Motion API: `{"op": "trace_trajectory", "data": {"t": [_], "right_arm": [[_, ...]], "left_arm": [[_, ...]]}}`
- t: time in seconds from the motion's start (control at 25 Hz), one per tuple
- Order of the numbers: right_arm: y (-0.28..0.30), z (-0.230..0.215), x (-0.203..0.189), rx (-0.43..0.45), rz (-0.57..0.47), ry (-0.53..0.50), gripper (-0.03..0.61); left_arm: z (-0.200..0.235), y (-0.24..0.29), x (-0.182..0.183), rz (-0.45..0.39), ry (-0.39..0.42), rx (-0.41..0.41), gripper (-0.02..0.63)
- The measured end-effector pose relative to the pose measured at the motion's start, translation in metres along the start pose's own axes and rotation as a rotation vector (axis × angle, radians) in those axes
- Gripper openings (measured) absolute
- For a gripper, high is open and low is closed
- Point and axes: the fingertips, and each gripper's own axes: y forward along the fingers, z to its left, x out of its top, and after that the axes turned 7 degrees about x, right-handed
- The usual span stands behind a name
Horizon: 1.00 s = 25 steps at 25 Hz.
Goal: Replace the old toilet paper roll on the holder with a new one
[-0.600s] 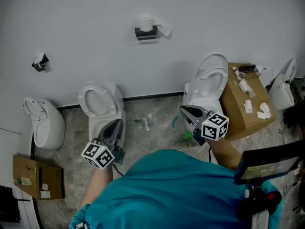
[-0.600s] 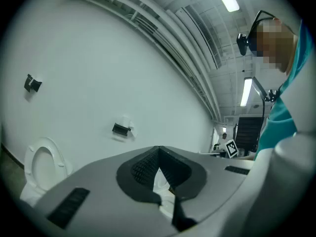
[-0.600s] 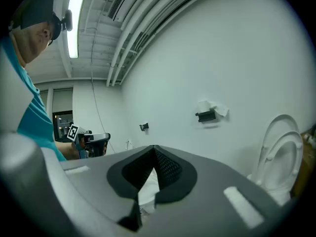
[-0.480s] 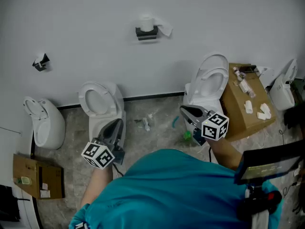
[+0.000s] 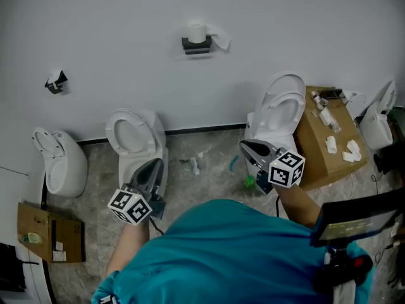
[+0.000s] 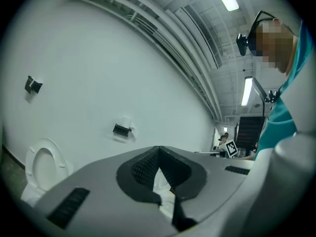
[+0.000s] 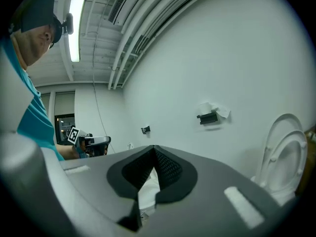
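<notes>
The toilet paper roll sits on top of the black holder, which is fixed to the white wall at the far side of the room. A loose tail of paper hangs off to the roll's right. Both grippers are held level, near the person's body and well apart from the holder. The left gripper is on the near side of the middle toilet. Its fingers are pressed together at the tips with nothing between them. The right gripper is on the near side of the right toilet, whose lid stands raised. Its fingers are likewise pressed together and hold nothing. A third toilet stands at the left, below a second small wall fitting. Just right of the right toilet, a cardboard box carries several small white items on its top, too small to tell apart. A smaller cardboard box lies at the near left. On the mottled floor between the middle and right toilets lie a few small bits. Among them is a green thing, which the head view shows just beside the right gripper. The person's teal shirt fills the near edge.
</notes>
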Motion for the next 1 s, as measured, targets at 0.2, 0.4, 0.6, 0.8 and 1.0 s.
{"op": "trace_trajectory", "data": {"t": [0.2,0.4,0.6,0.8,1.0], "right_arm": [[-0.012,-0.022,0.011,0.020,-0.015,0.014,0.002],[-0.024,-0.035,0.014,0.044,-0.010,-0.002,0.003],[-0.052,-0.058,0.017,0.065,0.005,-0.011,0.003],[-0.072,-0.083,0.021,0.100,0.031,-0.031,0.003],[-0.078,-0.106,0.019,0.118,0.033,-0.026,0.003]], "left_arm": [[-0.012,0.025,-0.003,0.004,-0.005,0.003,0.008],[-0.027,0.046,-0.007,-0.001,-0.004,-0.002,0.008],[-0.057,0.073,-0.016,-0.013,-0.003,-0.003,0.008],[-0.080,0.101,-0.025,-0.014,-0.011,0.012,0.008],[-0.093,0.119,-0.037,0.004,-0.011,0.015,0.008]]}}
